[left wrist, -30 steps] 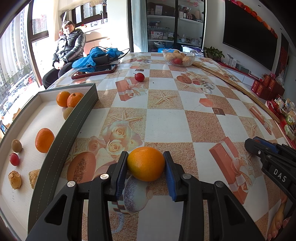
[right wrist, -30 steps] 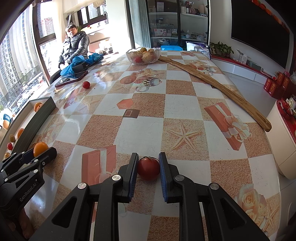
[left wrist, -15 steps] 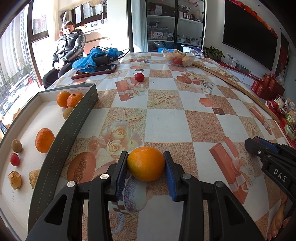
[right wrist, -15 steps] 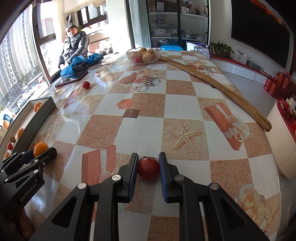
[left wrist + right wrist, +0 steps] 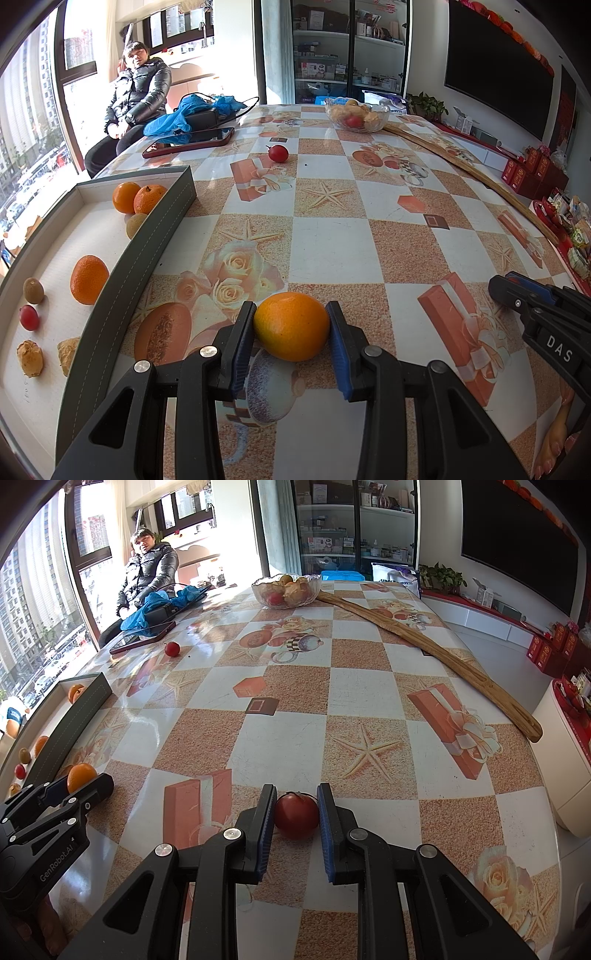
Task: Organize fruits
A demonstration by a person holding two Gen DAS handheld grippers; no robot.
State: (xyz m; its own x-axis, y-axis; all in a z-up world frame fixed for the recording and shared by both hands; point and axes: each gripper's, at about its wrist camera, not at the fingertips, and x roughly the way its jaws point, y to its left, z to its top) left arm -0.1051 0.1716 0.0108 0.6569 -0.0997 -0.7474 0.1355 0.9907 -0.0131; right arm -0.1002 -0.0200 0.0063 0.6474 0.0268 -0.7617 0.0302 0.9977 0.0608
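Note:
An orange [image 5: 291, 325] rests on the patterned table, and my left gripper [image 5: 291, 334] is shut on it, both blue pads pressed to its sides. In the right wrist view a small red fruit [image 5: 296, 815] sits between the pads of my right gripper [image 5: 296, 821], which is shut on it. The same orange [image 5: 80, 776] and the left gripper show at the left edge of that view. A grey-walled tray [image 5: 147, 254] on the left holds several oranges, a small red fruit, kiwis and walnuts. Another small red fruit [image 5: 278, 153] lies loose farther up the table.
A glass bowl [image 5: 357, 115] of fruit stands at the table's far end. A long wooden stick [image 5: 424, 642] runs along the right side. A phone [image 5: 188, 141] and a blue bag [image 5: 195, 112] lie at the far left, with a seated person [image 5: 136, 96] beyond.

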